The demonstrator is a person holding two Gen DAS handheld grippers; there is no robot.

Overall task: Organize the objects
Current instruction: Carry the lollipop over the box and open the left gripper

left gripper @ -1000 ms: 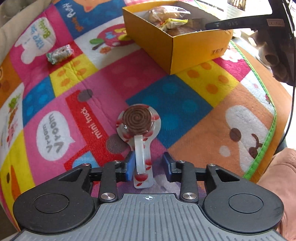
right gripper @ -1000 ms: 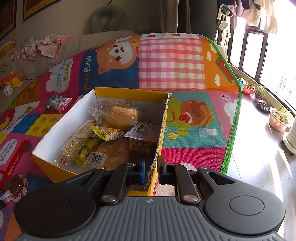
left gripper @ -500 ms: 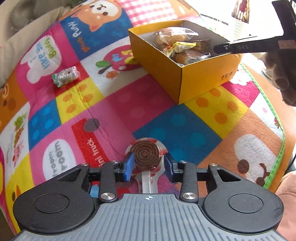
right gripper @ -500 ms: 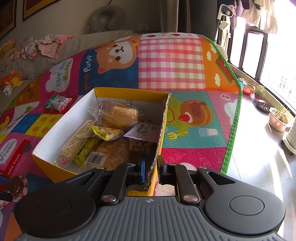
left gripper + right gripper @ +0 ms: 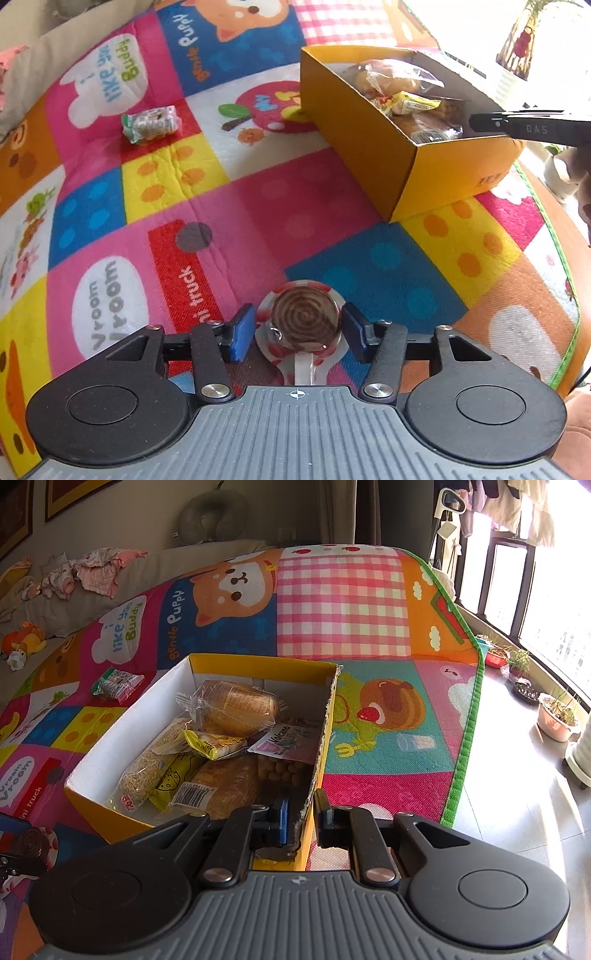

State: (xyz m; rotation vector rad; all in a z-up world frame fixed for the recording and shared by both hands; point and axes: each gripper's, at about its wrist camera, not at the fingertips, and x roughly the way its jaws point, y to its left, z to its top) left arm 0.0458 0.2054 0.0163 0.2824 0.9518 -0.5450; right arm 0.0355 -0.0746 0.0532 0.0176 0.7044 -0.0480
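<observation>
Brown spiral-swirl lollipop [image 5: 305, 322] in clear red-spotted wrapper lies flat on the play mat [image 5: 317, 206], its round head right between the left gripper [image 5: 298, 329]'s blue pads, stick running back under the gripper body. Jaws have just been opening; they now stand about halfway apart w/ a small gap each side of the candy head, so pads aren't pressing it. Not held.

Right gripper [image 5: 298, 818] is nearly closed, pinching the near-right wall of the yellow cardboard box [image 5: 207, 661] – one pad inside, one outside, torn edge between them. In the left wrist view its black finger shows reaching over the box's far rim.

Box sits on the mat, well apart from the lollipop.

Count, approx:
- 1 lollipop
- 1 box
- 2 wrapped bread rolls inside [image 5: 236, 706]
- 1 long grain bar pkt [image 5: 147, 771]
- 1 small yellow snack pkt [image 5: 212, 746]
- 1 pink "Volcano" pkt [image 5: 286, 743]
- 1 yellow cartoon-print pkt, partly buried
- 1 loose green-edged snack pkt [image 5: 152, 122] on the mat, far from both box and lollipop

Plush toy, baby clothes on the grey sofa behind; potted plants by the window at right.
</observation>
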